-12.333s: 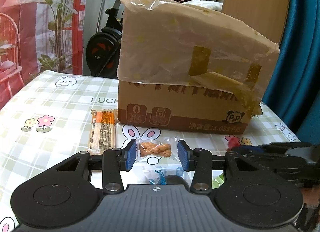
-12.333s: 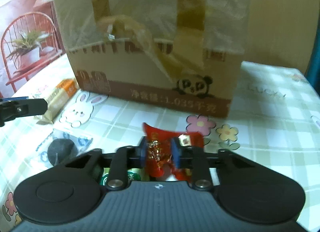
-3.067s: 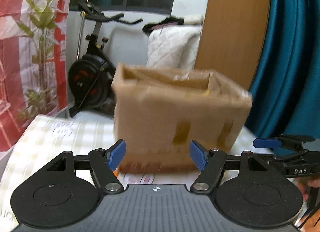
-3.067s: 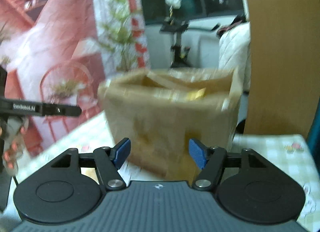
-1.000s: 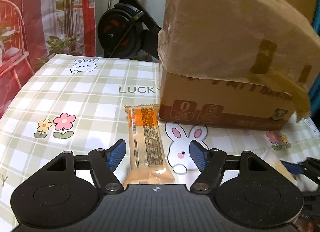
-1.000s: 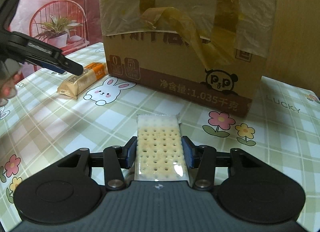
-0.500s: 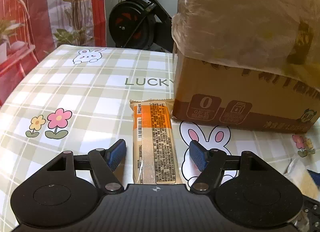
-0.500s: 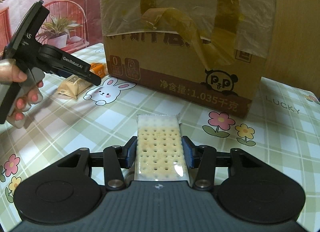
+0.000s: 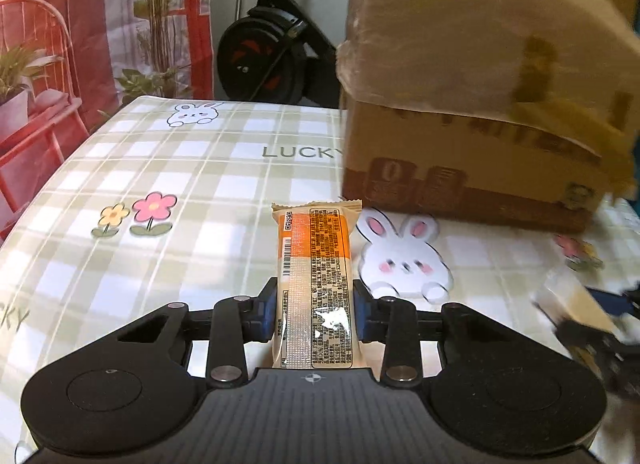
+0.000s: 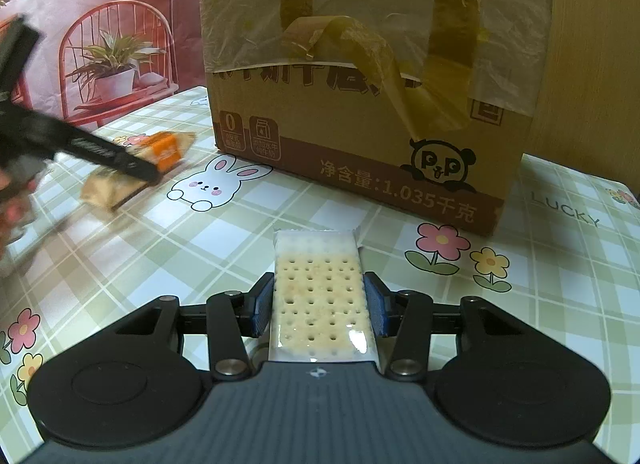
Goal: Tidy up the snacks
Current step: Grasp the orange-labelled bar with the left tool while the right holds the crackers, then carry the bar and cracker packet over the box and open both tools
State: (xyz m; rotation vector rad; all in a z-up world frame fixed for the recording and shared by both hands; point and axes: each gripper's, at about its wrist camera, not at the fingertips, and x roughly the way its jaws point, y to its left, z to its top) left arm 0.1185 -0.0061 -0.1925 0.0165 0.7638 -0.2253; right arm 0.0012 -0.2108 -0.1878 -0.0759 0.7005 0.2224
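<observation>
snacks, two of them, each clamped in a claw above the green-checked tablecloth [image 10: 120, 264] with rabbit and flower prints.

left gripper [image 9: 315, 314], lower centre of the left wrist view: jaws just drawn in, blue pads pressed against both long edges of the orange-and-beige wrapped snack bar [image 9: 314, 268]. bar pointed straight up the frame, far crimped end just short of the tape-patched brown cardboard box [image 9: 472, 168] at upper right. seen again at middle left of the right wrist view, blurred, in that same claw [image 10: 140, 174].

right gripper [image 10: 319, 306], lower centre of the right wrist view: narrowed on the clear-wrapped pale cracker pack with rows of holes [image 10: 318, 288], pads against its two long sides. far end of pack aimed at the box [image 10: 360, 104], well short of its printed front. pack and right claw [image 9: 592, 316] glimpsed too at the right edge of the left wrist view, smeared by blur.

couldn't tell whether either snack touched the cloth.
</observation>
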